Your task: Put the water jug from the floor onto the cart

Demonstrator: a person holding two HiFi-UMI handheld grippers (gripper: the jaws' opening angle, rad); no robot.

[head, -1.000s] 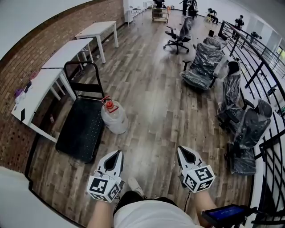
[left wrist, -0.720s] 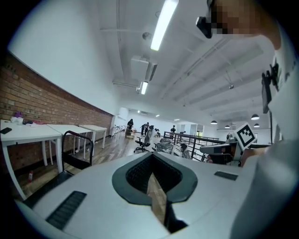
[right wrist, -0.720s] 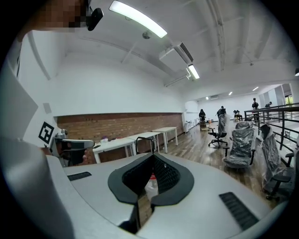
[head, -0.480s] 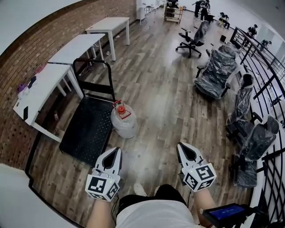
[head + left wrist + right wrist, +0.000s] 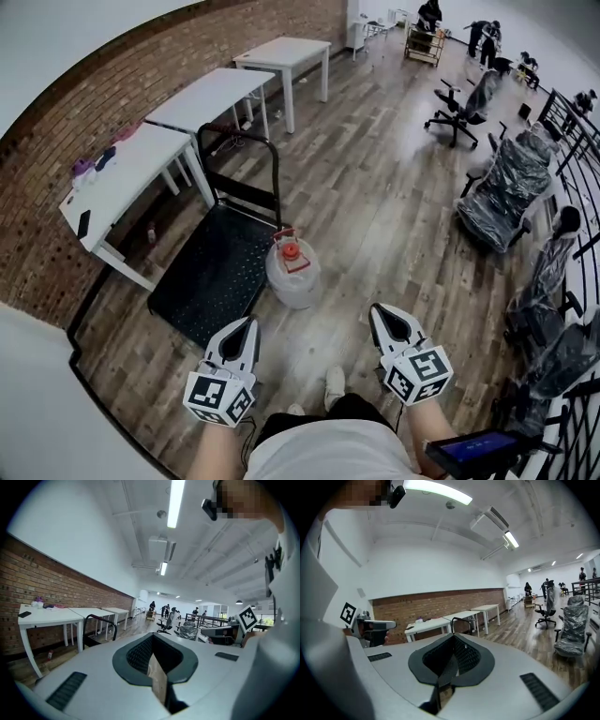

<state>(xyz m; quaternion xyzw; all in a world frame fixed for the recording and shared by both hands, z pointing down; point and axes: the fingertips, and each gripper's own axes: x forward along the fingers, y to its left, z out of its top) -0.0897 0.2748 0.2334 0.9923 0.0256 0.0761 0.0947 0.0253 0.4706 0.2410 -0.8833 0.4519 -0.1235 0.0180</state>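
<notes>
— Which step are you on?

— The approach, as I judge it; nothing is lifted yet. The clear plastic water jug point(image 5: 292, 272) with the red cap stands upright on the wooden plank floor point(image 5: 375, 225) at the centre of the head view. It is right at the right-hand edge of the black flat-bed cart point(image 5: 211, 272); whether they touch I cannot tell.

— And your claws?

— Both are low in the frame, apart from the jug, and neither holds anything. My left claw point(image 5: 249, 323) is pressed together, with its tip toward the near corner of the cart. My right claw point(image 5: 377, 309) is pressed together too, off to the lower right of the jug.

— So what does the next move call for?

— I need to get closer and lower, and spread at least one claw before it meets the jug. The red-capped neck looks like the only narrow part I could pinch. The body is broad and round, so I expect to brace it with the other claw. The lift itself is short: up over the cart's low edge and onto the deck, short of the tubular black handle point(image 5: 246, 150) at the far end.
</notes>
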